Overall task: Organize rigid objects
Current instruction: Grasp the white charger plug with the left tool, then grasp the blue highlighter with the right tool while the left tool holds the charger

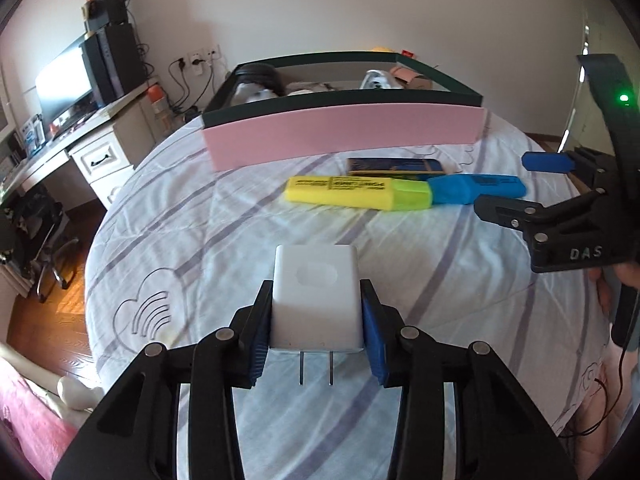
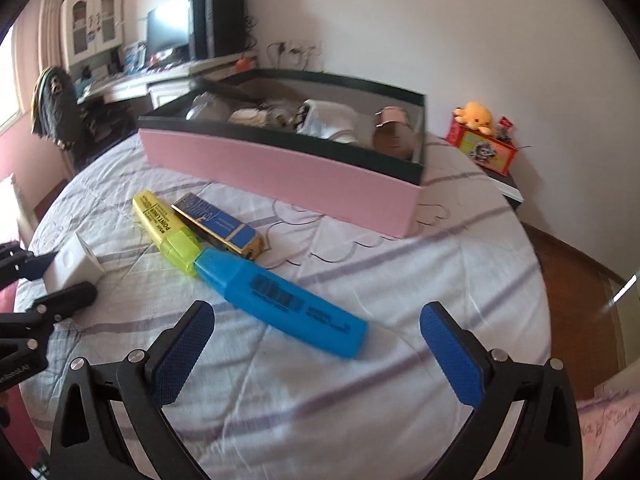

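My left gripper [image 1: 316, 286] is shut on a white charger plug [image 1: 316, 316], its blue pads pressing both sides and the two prongs pointing back toward the camera. It hangs just above the striped bed sheet [image 1: 240, 220]. The right wrist view shows the charger [image 2: 74, 266] and left gripper [image 2: 64, 278] at the far left. My right gripper [image 2: 316, 312] is open, its fingers standing wide on either side of the near end of a blue highlighter [image 2: 280, 300]. A yellow highlighter [image 2: 164, 224] and a small blue and gold box [image 2: 218, 226] lie beside it.
A long pink box with a dark rim [image 2: 280, 172] stands behind the pens, holding several items. A desk with a monitor [image 1: 68, 80] is at the left, a chair [image 1: 40, 232] by the bed edge. A nightstand bears a yellow plush toy [image 2: 476, 116].
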A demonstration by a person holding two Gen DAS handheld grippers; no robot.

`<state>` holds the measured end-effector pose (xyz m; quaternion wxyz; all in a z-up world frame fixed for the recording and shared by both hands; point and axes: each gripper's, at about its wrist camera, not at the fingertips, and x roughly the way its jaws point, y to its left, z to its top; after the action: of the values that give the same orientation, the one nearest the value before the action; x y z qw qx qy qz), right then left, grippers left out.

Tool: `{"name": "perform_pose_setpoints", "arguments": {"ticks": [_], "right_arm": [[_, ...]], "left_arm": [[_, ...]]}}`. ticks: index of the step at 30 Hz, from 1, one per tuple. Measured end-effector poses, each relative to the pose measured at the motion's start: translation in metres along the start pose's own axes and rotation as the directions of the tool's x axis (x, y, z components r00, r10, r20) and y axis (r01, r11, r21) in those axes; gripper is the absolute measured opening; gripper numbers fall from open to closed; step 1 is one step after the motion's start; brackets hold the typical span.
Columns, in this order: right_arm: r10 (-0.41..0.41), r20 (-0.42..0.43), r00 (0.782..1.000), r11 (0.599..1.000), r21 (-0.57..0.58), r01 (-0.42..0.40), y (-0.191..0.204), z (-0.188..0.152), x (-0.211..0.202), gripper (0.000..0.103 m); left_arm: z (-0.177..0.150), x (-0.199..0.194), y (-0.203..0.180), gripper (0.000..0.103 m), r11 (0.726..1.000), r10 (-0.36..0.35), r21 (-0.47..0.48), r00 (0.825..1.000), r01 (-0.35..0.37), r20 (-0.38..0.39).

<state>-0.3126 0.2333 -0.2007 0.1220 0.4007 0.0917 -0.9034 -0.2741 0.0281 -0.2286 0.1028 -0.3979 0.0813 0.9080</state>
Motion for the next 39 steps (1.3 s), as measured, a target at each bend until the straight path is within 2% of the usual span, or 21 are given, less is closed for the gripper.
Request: {"name": "perform_pose_setpoints", "arguments": {"ticks": [3,6,7,9,11,12,17,20,22,25,35,37,38,39], "right_arm": [[0.035,-0.058,0.998,0.999,-0.026,-0.037,0.001,0.004,0.016,0.103],[0.063,-0.06,0.996,0.998,0.0,-0.064,-0.003,0.003,0.016,0.101],[0.062,-0.055,0.997,0.998,0.009,-0.062,-0.004,0.0,0.013,0.097],[0.075,-0.048,0.996,0.997,0.022,-0.074,-0.005,-0.004,0.008,0.08],[0.066,-0.045,0.997,0.998,0.025,-0.065,-0.002,-0.009,0.001,0.072],[0.063,-0.042,0.997,0.998,0.023,-0.062,0.001,-0.011,-0.003,0.065],[0.094,-0.046,0.994,0.995,0.029,-0.093,0.019,-0.019,-0.017,0.047],[0.149,-0.043,0.988,0.989,0.029,-0.148,0.033,-0.024,-0.026,0.037],[0.15,-0.037,0.988,0.989,0.016,-0.149,0.045,-0.026,-0.029,0.036],[0.104,-0.022,0.994,0.995,0.015,-0.104,0.054,-0.028,-0.027,0.036],[0.075,-0.012,0.997,0.995,0.063,-0.074,0.051,-0.013,-0.008,0.036],[0.078,-0.006,0.997,0.994,0.073,-0.077,0.049,-0.014,-0.009,0.033],[0.068,0.001,0.998,0.995,0.078,-0.068,0.047,-0.016,-0.011,0.028],[0.049,0.011,0.999,0.995,0.086,-0.05,0.045,-0.018,-0.014,0.027]], "left_arm": [[-0.005,-0.002,0.008,0.041,1.0,-0.003,-0.014,1.0,0.003,0.0],[-0.008,-0.003,0.01,0.041,1.0,-0.01,-0.021,1.0,0.01,-0.001],[-0.008,-0.002,0.01,0.041,1.0,-0.011,-0.022,1.0,0.011,-0.001],[-0.009,-0.003,0.01,0.041,1.0,-0.01,-0.022,1.0,0.01,0.002],[-0.01,-0.003,0.011,0.041,1.0,-0.012,-0.019,1.0,0.012,0.004],[-0.01,-0.003,0.011,0.041,1.0,-0.013,-0.021,1.0,0.013,0.004],[-0.011,-0.005,0.011,0.041,0.999,-0.021,-0.027,1.0,0.021,0.004],[-0.012,-0.006,0.012,0.041,0.999,-0.024,-0.03,1.0,0.024,0.005],[-0.013,-0.007,0.012,0.041,0.999,-0.025,-0.031,1.0,0.026,0.006],[-0.015,-0.008,0.014,0.043,0.999,-0.029,-0.039,1.0,0.029,0.005],[-0.008,0.0,0.017,0.047,0.997,-0.036,-0.062,0.999,0.037,0.009],[-0.008,0.004,0.017,0.05,0.997,-0.036,-0.064,0.999,0.037,0.014],[-0.008,0.005,0.016,0.054,0.998,-0.032,-0.057,0.999,0.033,0.021],[-0.009,0.005,0.016,0.059,0.998,-0.03,-0.055,0.999,0.032,0.027]]}}
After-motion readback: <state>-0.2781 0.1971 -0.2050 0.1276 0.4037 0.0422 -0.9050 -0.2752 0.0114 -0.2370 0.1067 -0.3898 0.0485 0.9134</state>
